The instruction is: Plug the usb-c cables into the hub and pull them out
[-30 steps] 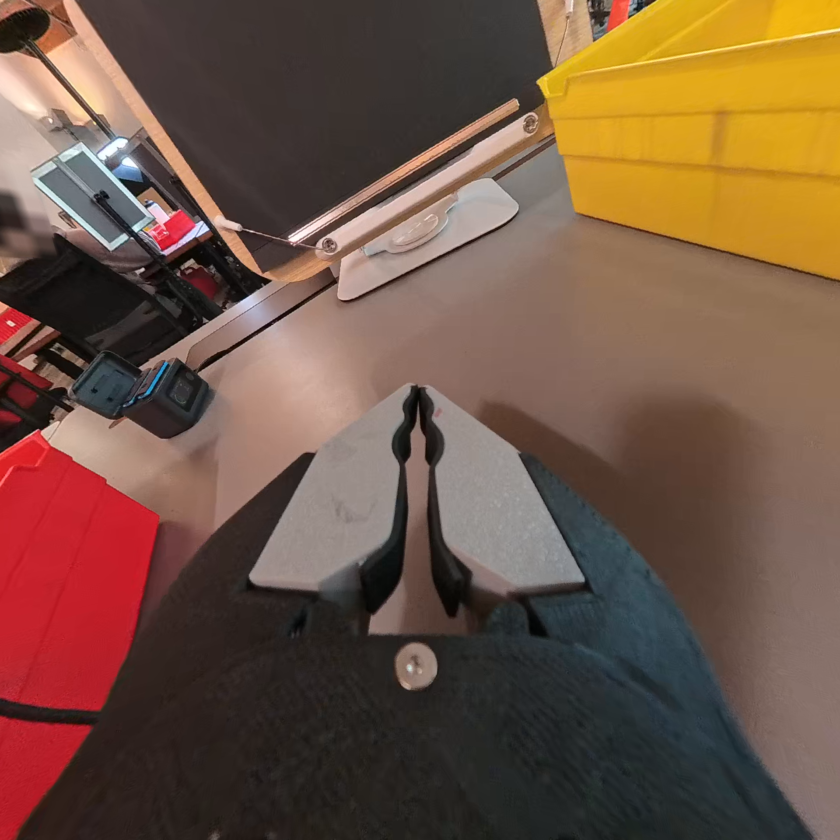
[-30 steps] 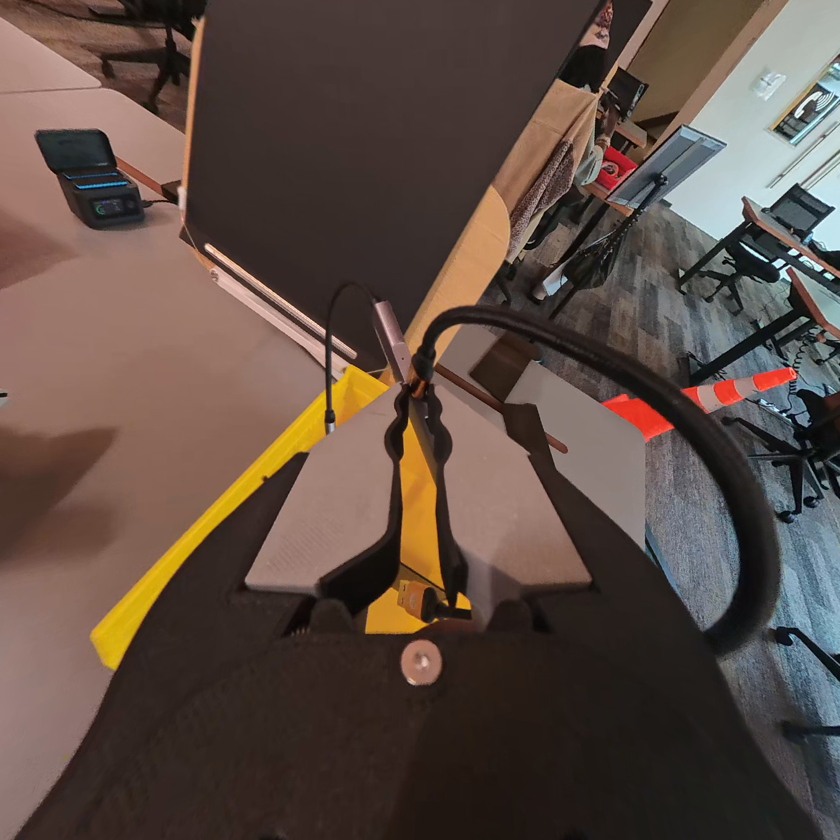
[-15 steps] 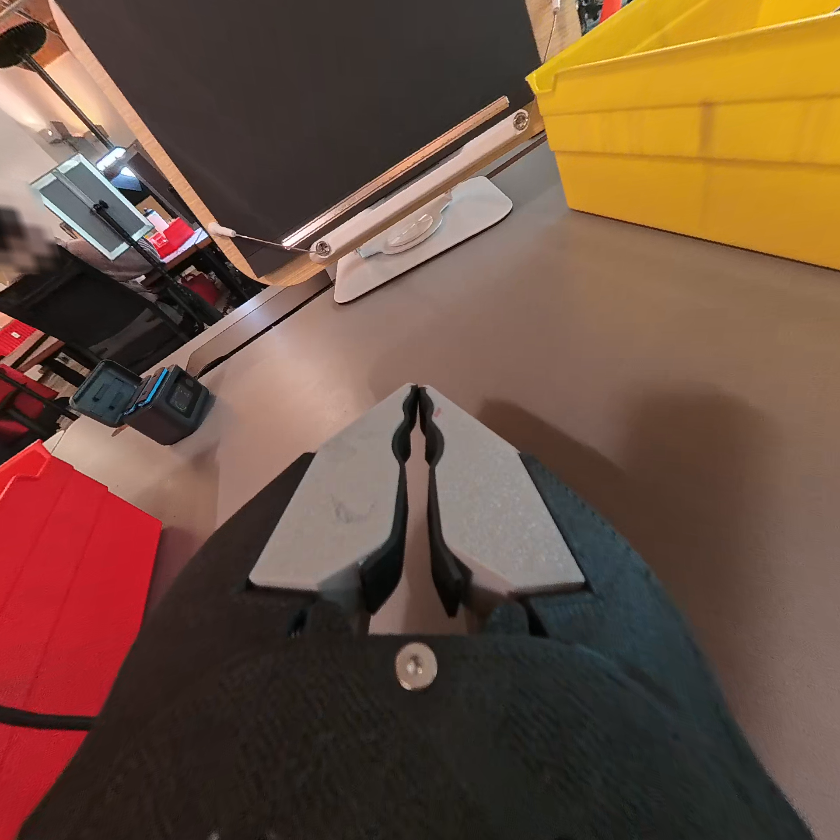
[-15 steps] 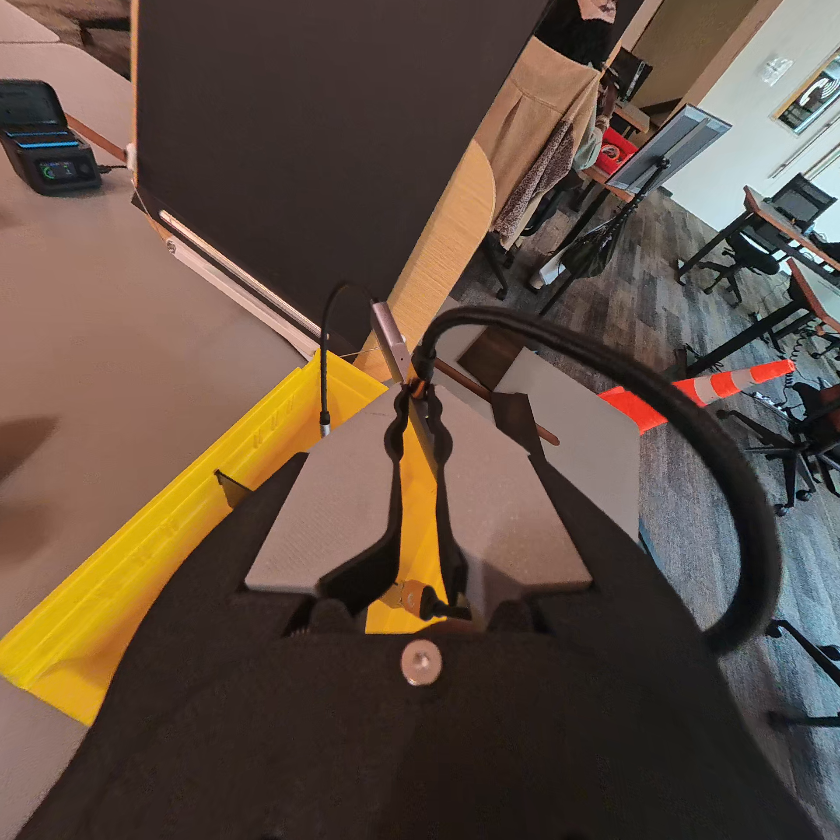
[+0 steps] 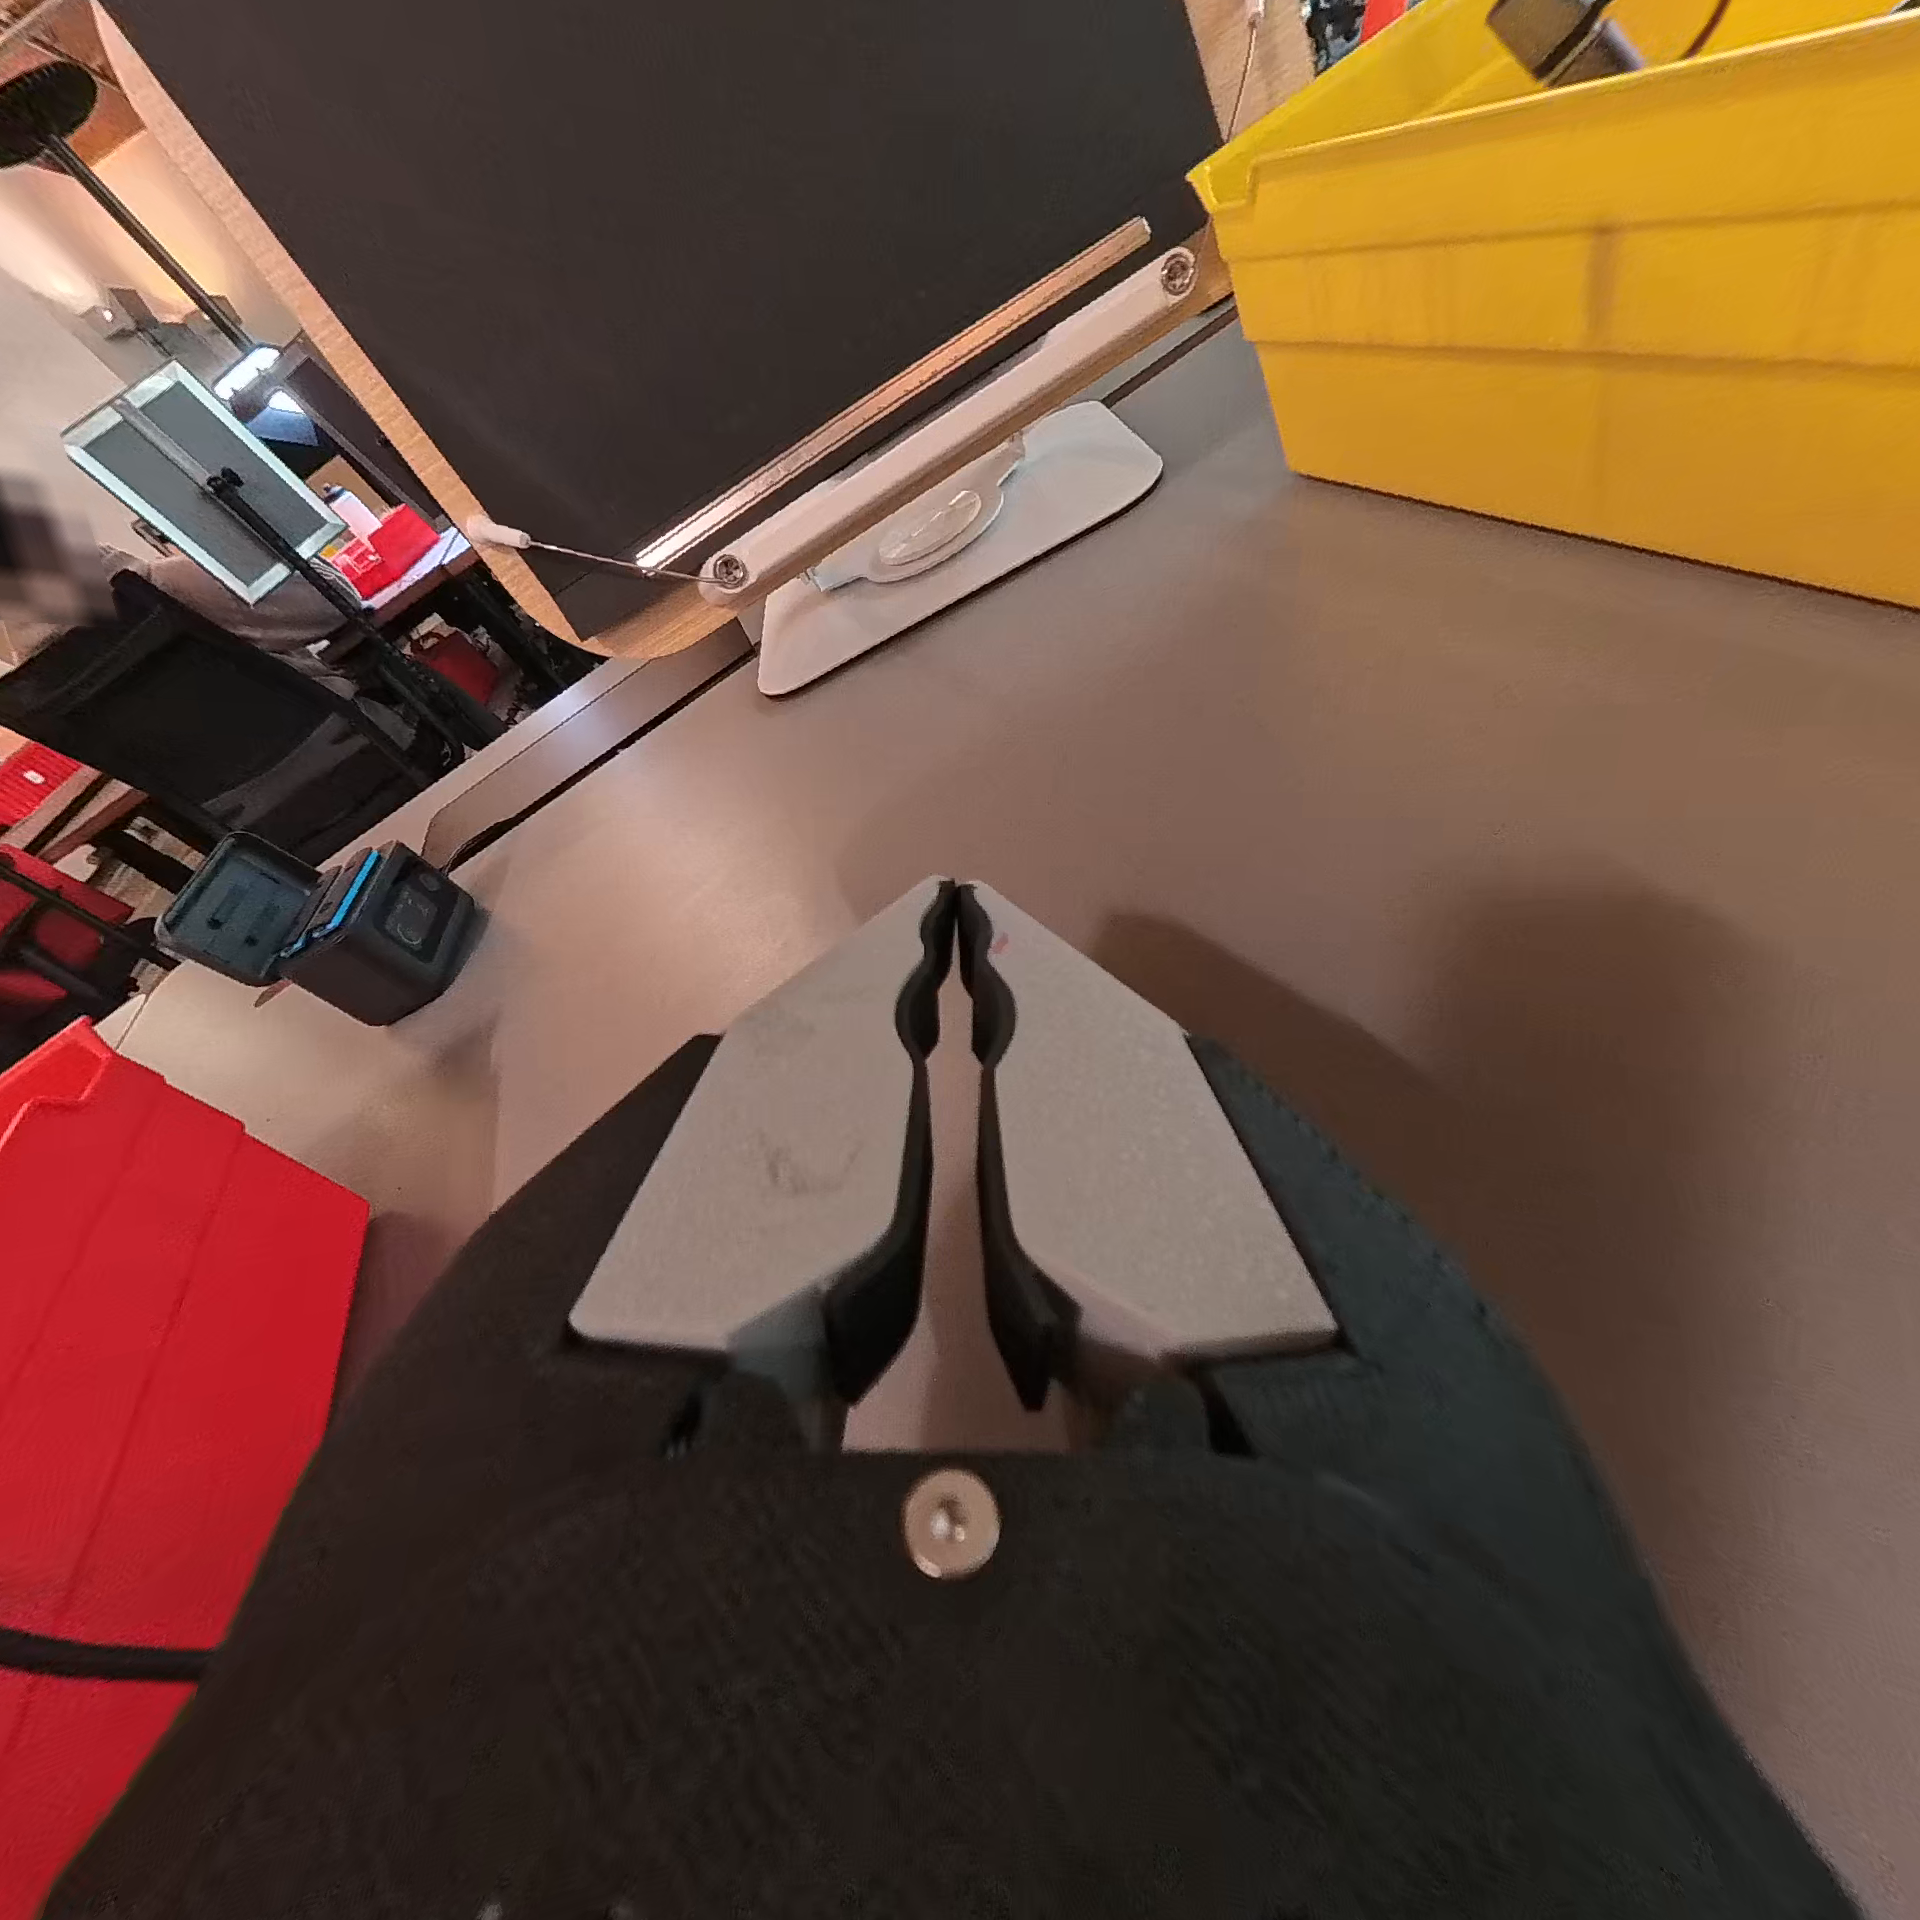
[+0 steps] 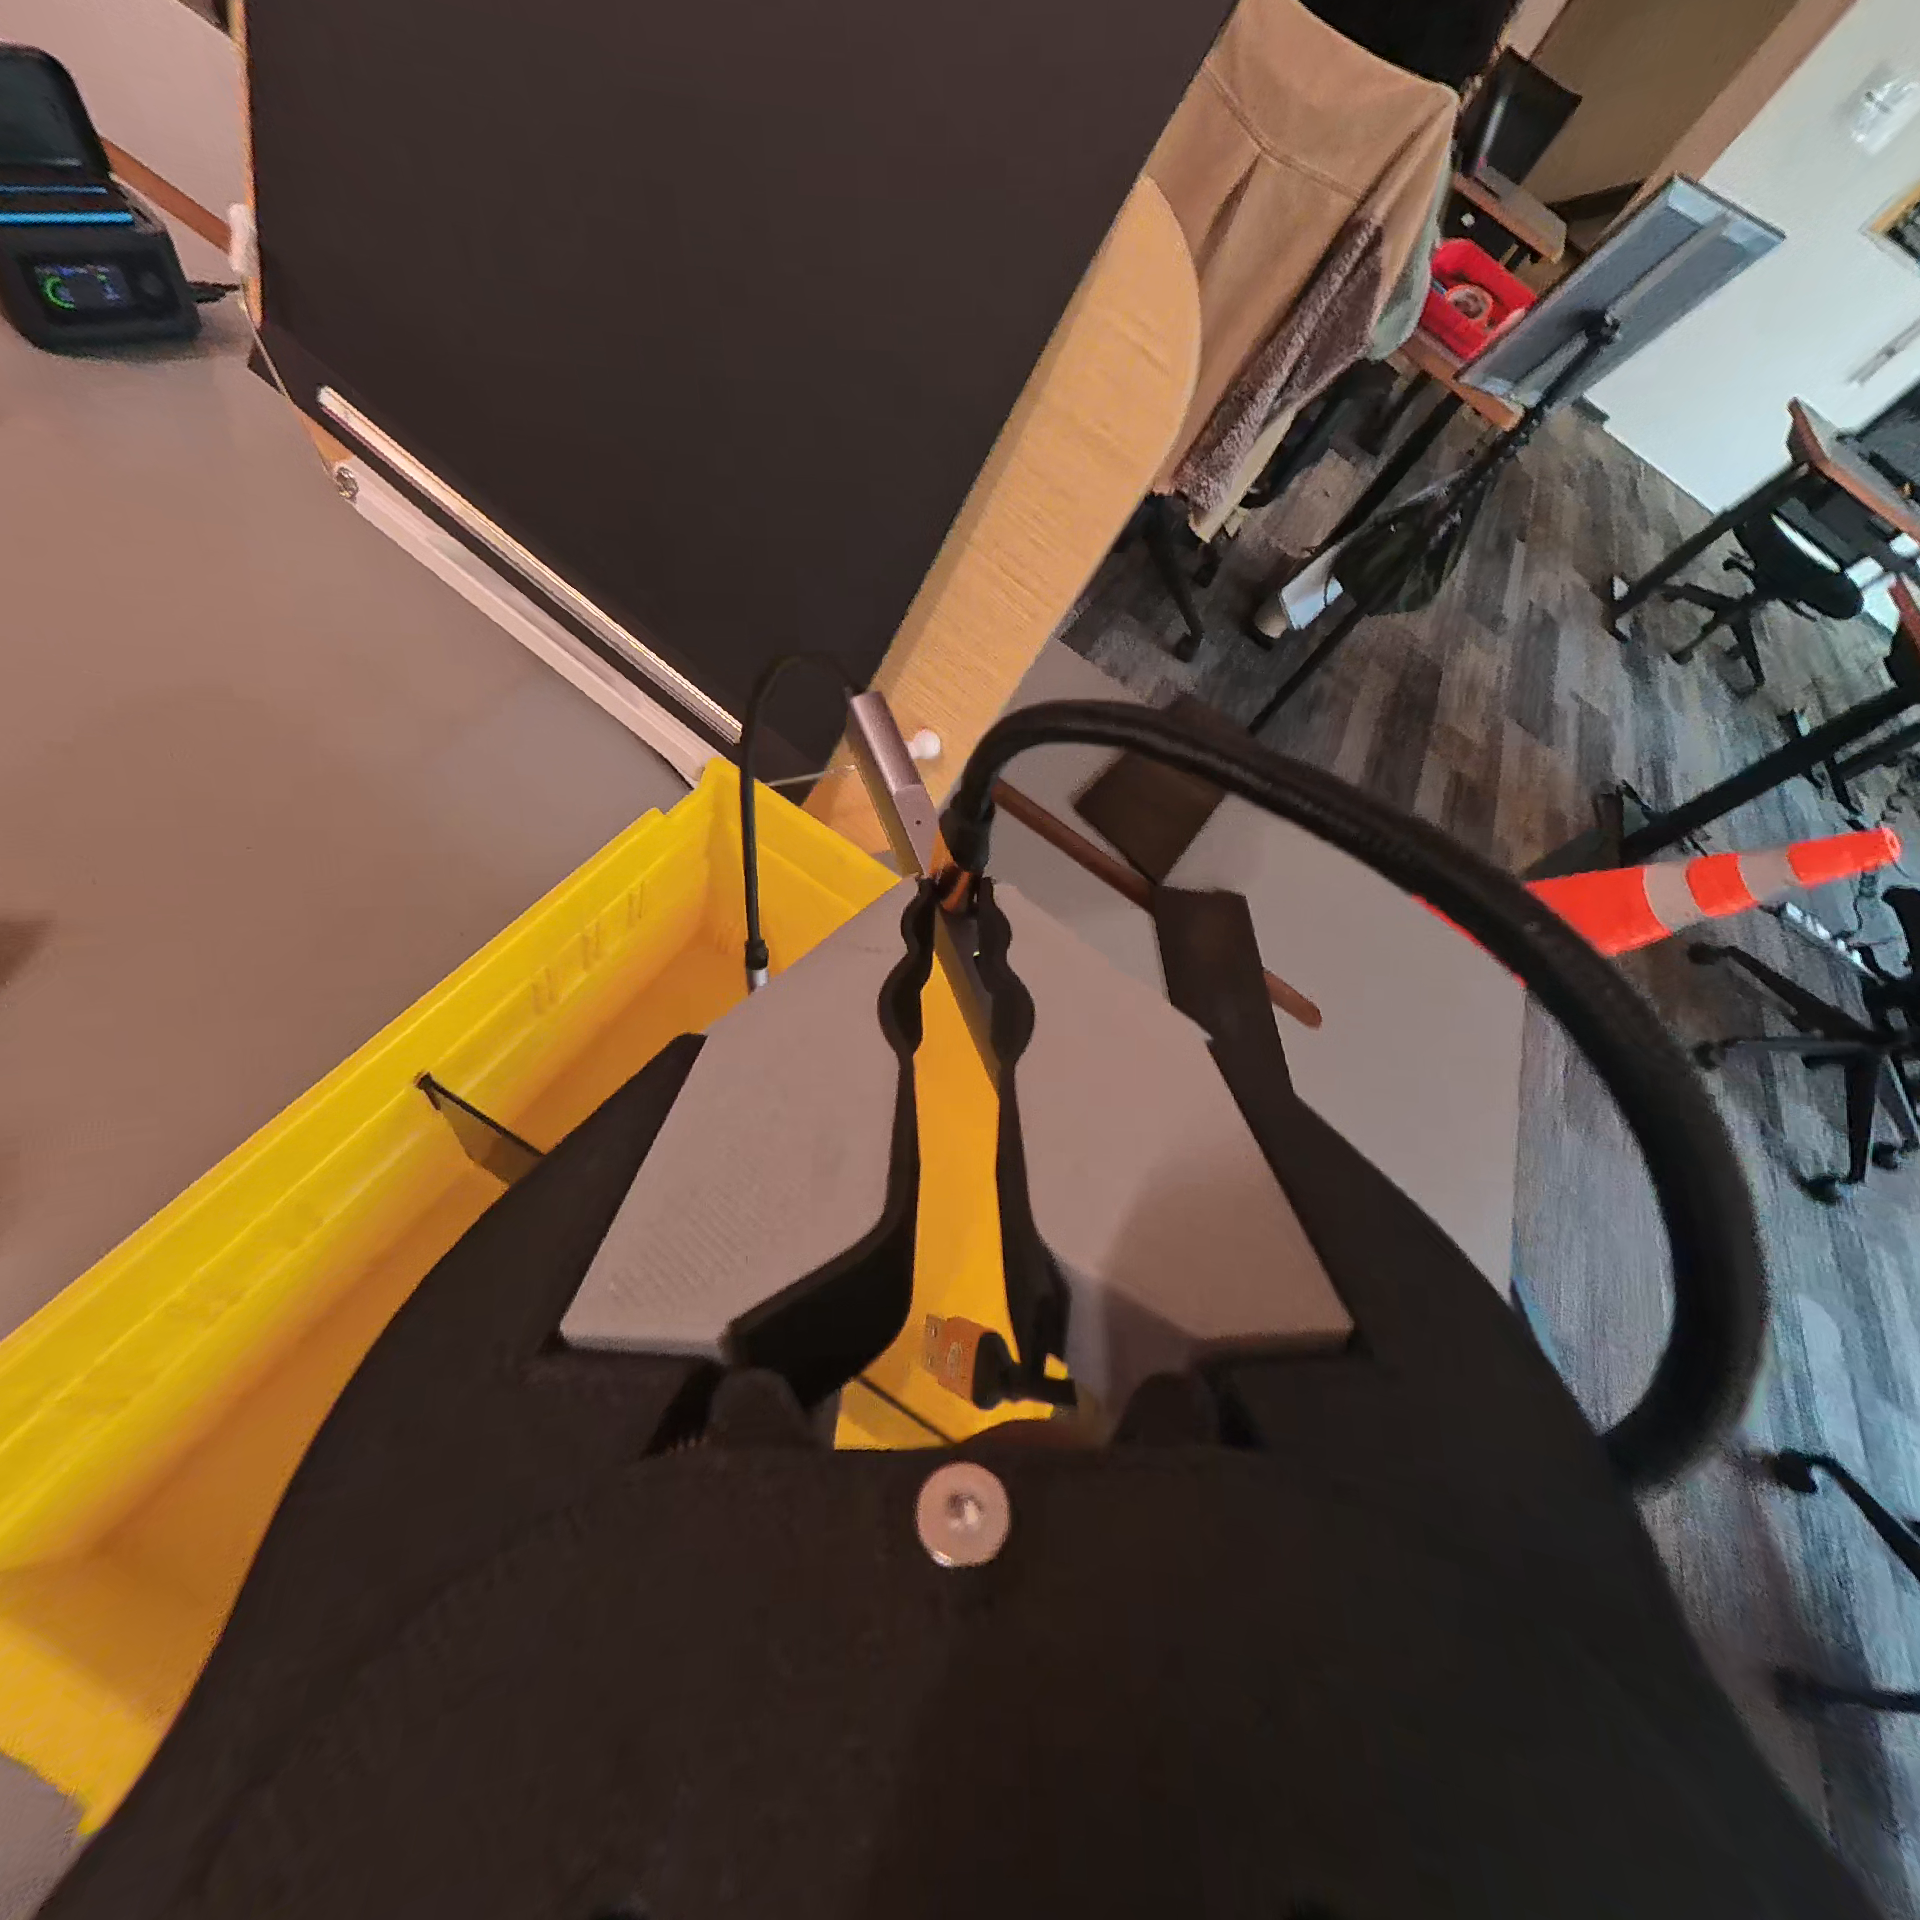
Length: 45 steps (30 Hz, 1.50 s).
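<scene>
Counts: two grippers, one hub, one thick braided cable, one thin pigtail cable, one yellow bin, one red bin, one small charger case.

Right gripper (image 6: 951,899) is clenched on the hub (image 6: 891,781), a slim silver bar pinched near its lower end. The hub's long axis runs up and slightly left out of the fingertips, tilted, with the free end pointing toward the black panel (image 6: 665,312). The thin pigtail cable (image 6: 750,821) leaves the hub's top end, arcs over and hangs straight down, its plug dangling just inside the yellow bin (image 6: 343,1174). The thick braided cable (image 6: 1507,935) meets the hub right at the fingertips and loops wide to the right and back down; its far end, a USB-A plug (image 6: 951,1356), shows between the finger bases, over the bin floor. Whether the braided cable's connector is fully seated I can't tell.

Left gripper (image 5: 954,902) is closed on nothing, low over the table (image 5: 1351,831).

Surface: flat grey-brown table, with the black panel standing on a white base (image 5: 966,540). Yellow bin sits at the right edge, red bin (image 5: 135,1299) at the left, charger case (image 5: 343,935) open near the far left.

Room: open office with wood-look floor, desks, office chairs and an orange traffic cone (image 6: 1714,894).
</scene>
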Each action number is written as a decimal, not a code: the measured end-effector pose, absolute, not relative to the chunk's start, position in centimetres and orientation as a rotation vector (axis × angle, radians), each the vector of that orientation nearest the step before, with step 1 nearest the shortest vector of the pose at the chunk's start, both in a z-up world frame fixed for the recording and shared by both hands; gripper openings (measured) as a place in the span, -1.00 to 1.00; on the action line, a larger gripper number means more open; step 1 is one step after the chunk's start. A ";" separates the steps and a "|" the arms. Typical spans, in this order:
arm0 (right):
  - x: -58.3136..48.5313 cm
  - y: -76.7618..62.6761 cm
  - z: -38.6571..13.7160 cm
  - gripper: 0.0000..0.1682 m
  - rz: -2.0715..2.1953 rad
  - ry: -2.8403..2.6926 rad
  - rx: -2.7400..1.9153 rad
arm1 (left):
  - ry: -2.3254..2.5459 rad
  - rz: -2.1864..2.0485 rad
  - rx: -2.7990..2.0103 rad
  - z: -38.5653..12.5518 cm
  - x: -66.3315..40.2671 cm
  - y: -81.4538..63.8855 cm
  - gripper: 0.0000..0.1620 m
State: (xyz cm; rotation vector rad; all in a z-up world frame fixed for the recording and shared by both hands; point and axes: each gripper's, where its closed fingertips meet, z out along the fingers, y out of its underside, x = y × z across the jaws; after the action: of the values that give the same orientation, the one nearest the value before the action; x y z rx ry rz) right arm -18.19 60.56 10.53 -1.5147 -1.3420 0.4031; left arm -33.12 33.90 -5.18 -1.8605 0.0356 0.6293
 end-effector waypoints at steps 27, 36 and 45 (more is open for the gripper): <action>-27.7 34.5 7.4 0.07 1.306 -1.577 -1.357 | 0.123 0.182 -1.974 -3.8 -29.1 30.8 -0.51; -34.9 32.1 -2.7 0.04 1.213 -1.625 -1.356 | 0.035 0.446 -1.868 8.9 -40.2 18.8 -0.53; -34.3 31.8 -5.9 -0.01 1.261 -1.702 -1.452 | 0.366 0.471 -2.467 0.0 -57.8 19.6 -0.60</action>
State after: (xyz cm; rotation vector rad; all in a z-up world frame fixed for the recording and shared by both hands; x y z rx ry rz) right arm -34.31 31.75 -5.88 -1.4524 -1.7022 1.2608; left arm -57.75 19.61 -0.01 -2.4672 0.3659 0.4706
